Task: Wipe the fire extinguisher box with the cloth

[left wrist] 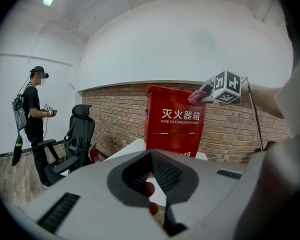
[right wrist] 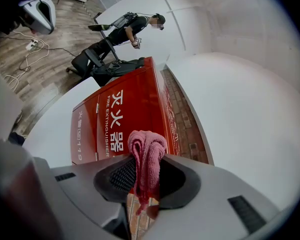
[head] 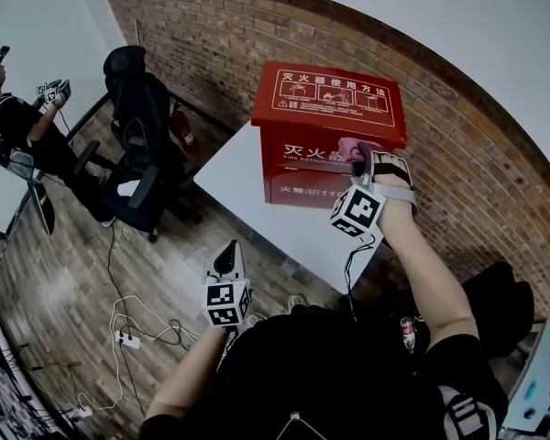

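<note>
The red fire extinguisher box (head: 323, 131) stands upright on a white table (head: 234, 177) against the brick wall. My right gripper (head: 370, 160) is shut on a bunched pink cloth (head: 353, 148), held at the top right of the box's front, below the lid. In the right gripper view the cloth (right wrist: 146, 154) hangs between the jaws of that gripper (right wrist: 146, 165), with the box's lettered face (right wrist: 117, 121) just beyond. My left gripper (head: 227, 262) hangs low in front of the table, well away from the box. Its jaws (left wrist: 151, 159) are shut with nothing in them.
A black office chair (head: 139, 136) stands left of the table, with a small red extinguisher (head: 183, 128) on the floor by the wall. A person (head: 23, 131) holding grippers stands at far left. Cables and a power strip (head: 126, 339) lie on the wooden floor.
</note>
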Tool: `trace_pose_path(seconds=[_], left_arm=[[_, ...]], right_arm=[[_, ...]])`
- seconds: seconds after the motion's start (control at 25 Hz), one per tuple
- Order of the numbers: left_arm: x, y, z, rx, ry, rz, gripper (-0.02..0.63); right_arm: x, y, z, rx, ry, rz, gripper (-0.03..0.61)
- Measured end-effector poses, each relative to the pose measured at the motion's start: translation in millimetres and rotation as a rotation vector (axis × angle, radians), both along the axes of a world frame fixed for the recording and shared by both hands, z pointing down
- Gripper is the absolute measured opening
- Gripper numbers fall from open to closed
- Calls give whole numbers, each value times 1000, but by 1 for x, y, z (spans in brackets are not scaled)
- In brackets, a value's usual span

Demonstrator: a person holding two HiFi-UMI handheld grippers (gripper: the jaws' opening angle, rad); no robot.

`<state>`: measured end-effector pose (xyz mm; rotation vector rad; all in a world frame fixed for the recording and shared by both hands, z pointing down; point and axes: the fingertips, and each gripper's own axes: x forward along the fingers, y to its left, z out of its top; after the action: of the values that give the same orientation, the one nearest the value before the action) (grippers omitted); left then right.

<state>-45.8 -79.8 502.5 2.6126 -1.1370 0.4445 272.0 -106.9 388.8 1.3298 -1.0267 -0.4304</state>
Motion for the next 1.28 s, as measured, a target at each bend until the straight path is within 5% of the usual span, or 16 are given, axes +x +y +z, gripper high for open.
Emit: trace_pose_path(seconds=[1.28], left_arm=[[7, 13, 7, -19, -26, 7, 28]], right_arm=[[19, 15, 25, -41, -2, 20, 109]])
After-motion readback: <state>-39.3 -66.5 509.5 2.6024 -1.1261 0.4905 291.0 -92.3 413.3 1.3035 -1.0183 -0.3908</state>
